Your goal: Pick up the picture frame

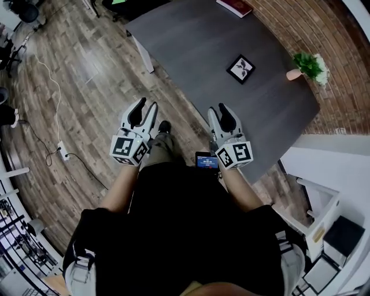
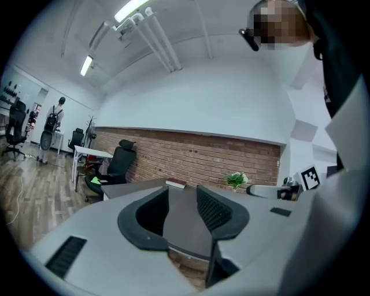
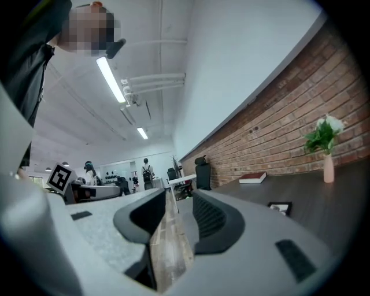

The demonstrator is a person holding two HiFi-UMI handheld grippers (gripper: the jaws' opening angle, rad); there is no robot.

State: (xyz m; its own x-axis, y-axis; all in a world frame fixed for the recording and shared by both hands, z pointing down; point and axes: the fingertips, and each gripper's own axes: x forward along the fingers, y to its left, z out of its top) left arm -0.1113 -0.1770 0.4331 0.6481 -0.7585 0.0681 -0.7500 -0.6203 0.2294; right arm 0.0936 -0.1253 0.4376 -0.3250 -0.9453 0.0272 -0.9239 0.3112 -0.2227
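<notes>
table [image 1: 191, 46], dark grey, stands on a wood floor [image 1: 87, 69] beside a brick wall. left gripper [image 1: 147, 104] hangs off the table's near edge, above the floor, jaws spread apart with nothing between them. right gripper [image 1: 218, 108] hovers at the near edge, jaws likewise parted and empty. plant [image 1: 310, 65] in a pink vase stands at the right edge. red book [image 1: 235, 6] lies at the far edge. picture frame [image 1: 240, 69] lies flat toward the right edge, near the plant, well apart from both grippers.
</notes>
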